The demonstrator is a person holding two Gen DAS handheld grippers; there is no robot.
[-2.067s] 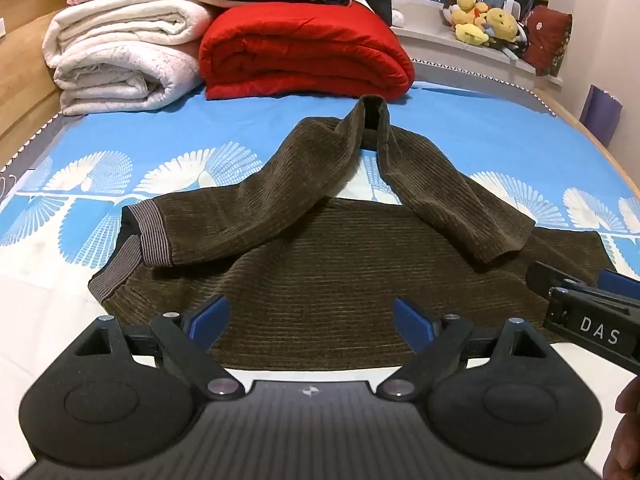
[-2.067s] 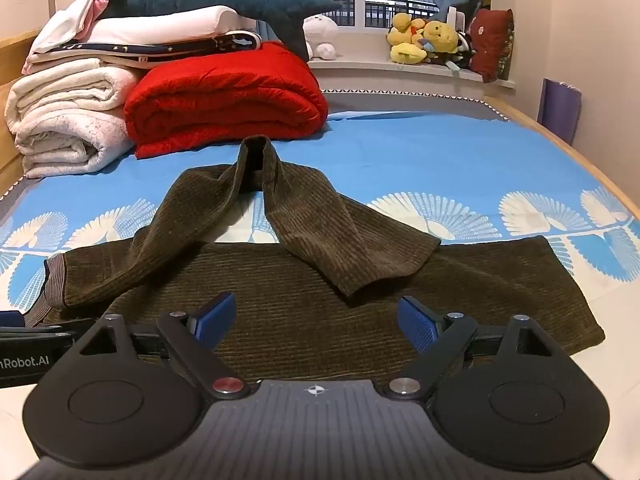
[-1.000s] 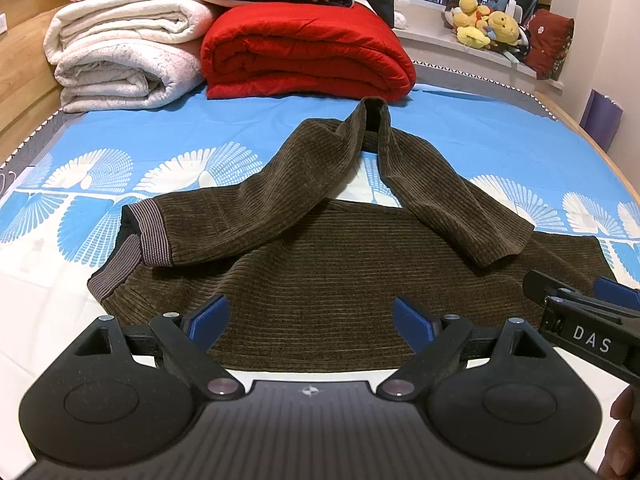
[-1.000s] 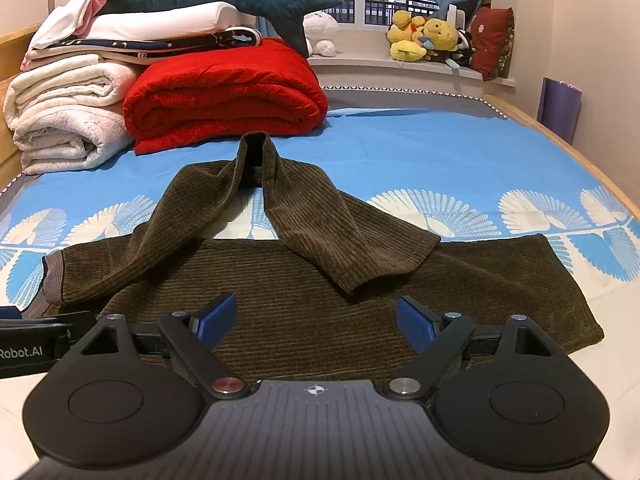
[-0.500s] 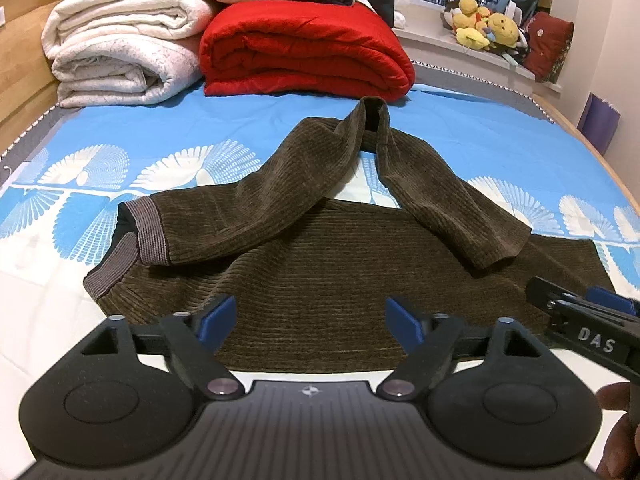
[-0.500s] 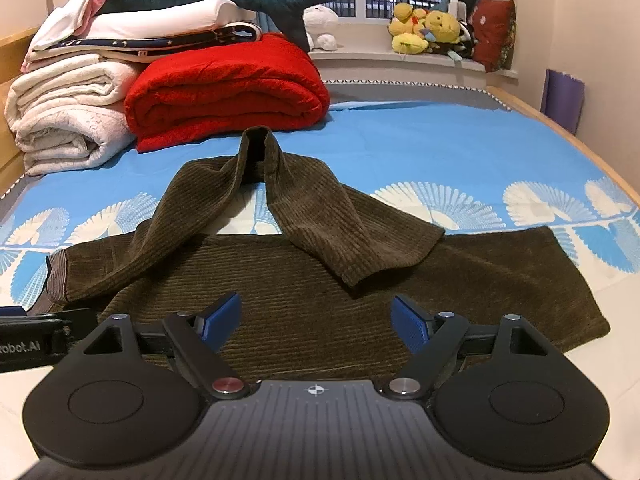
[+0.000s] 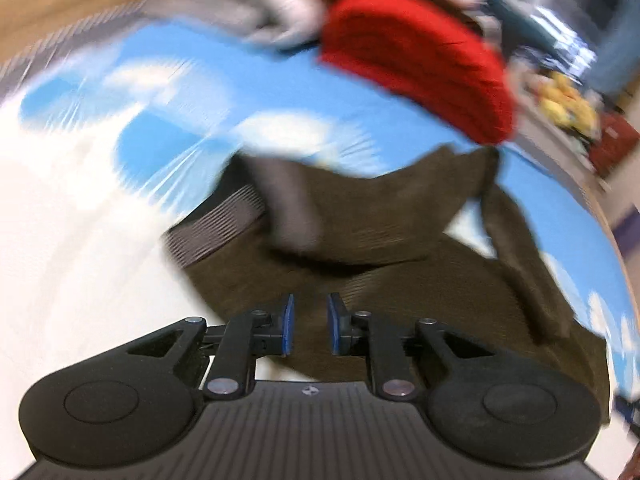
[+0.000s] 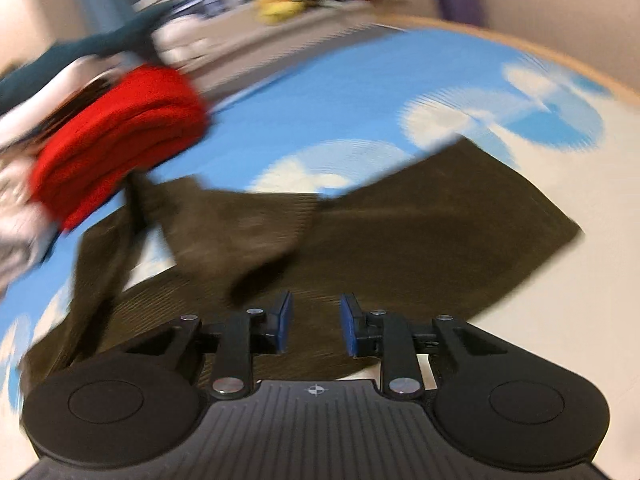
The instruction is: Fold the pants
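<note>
Corduroy pants (image 7: 400, 280) spread on bed (image 7: 168, 120), near red quilt (image 7: 420, 60): soft, limp, grippy. Left gripper (image 7: 309, 326), right gripper (image 8: 315, 328) closing over near edge; fabric not visibly pinched. Best hold: waistband (image 7: 216, 228), hem.

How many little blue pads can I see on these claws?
4. Two face each other on the left claw, and two on the right claw, both over the brown pants. None look hidden.

Bed (image 8: 360, 92), wooden-edged, with a blue sheet printed in white fan shapes. Lying on it: brown corduroy pants (image 8: 420, 240) spread flat, one leg doubled back; a folded red quilt (image 7: 420, 60); pale folded bedding (image 7: 248, 4) beside the quilt, blurred.
</note>
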